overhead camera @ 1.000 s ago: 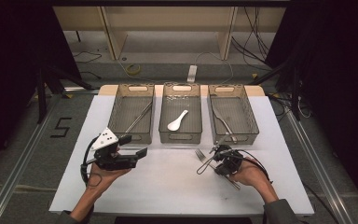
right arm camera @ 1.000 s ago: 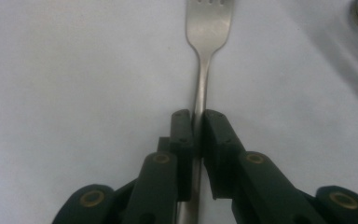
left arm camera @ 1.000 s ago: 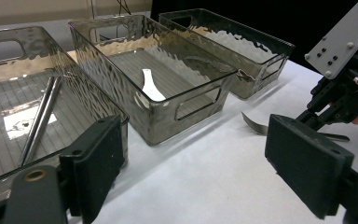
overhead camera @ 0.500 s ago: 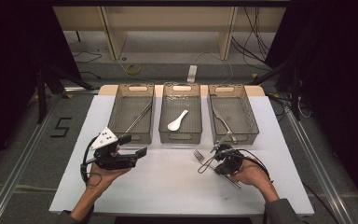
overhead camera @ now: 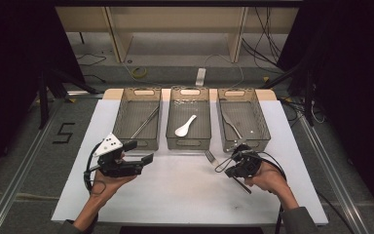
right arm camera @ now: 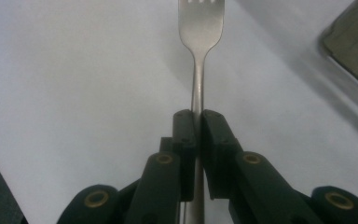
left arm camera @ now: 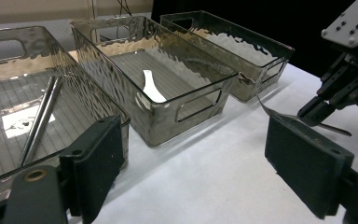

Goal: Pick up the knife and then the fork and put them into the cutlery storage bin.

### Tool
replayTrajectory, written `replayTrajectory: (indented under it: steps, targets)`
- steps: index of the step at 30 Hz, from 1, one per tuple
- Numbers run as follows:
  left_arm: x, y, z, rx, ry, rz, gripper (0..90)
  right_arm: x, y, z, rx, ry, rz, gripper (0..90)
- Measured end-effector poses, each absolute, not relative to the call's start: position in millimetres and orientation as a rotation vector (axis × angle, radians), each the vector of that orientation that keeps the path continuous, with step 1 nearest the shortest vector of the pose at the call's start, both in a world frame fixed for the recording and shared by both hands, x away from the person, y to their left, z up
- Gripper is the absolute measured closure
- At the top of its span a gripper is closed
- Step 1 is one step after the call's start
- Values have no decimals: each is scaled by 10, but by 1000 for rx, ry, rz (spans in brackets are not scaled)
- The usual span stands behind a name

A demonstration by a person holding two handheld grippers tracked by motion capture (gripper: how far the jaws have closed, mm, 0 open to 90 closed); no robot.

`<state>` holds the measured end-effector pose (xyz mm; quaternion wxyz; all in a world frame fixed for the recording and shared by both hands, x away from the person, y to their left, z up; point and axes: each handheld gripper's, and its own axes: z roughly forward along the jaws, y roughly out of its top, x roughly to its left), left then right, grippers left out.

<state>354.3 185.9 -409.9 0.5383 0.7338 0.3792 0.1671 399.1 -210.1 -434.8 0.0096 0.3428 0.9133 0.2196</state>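
On the left we hold the left gripper (overhead camera: 143,158) low over the white table (overhead camera: 175,195), just in front of the left bin (overhead camera: 137,118); its jaws stand wide apart with nothing between them, as the left gripper view shows; that bin holds a pair of metal chopsticks (overhead camera: 145,122) lying aslant. In the middle, the centre bin (overhead camera: 189,118) holds a white spoon (overhead camera: 185,126); between it and our right hand the fork (overhead camera: 214,162) shows, tines toward the bins and handle running back toward us and to the right. The right gripper (overhead camera: 230,171) is clamped on that fork; in the right gripper view the two pads pinch the fork (right arm camera: 198,84) at its neck, the handle passing straight back between the jaws and the tines pointing ahead along the gripper's own line. To the right, the right bin (overhead camera: 238,118) holds a knife (overhead camera: 230,123) and sits just beyond and a little right of the gripped fork; we judge this the relation that matters; the fork's long axis already lies roughly along the bins' length, so the right hand, much the nearer, needs mainly to carry it forward over a rim.
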Motion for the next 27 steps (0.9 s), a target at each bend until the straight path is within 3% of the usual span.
replayTrajectory:
  steps: [27]
  targets:
    - [3544, 1859, -4101, 1717, 890, 379, 175, 4200, -2502, -3912, 1177, 2612, 954, 849]
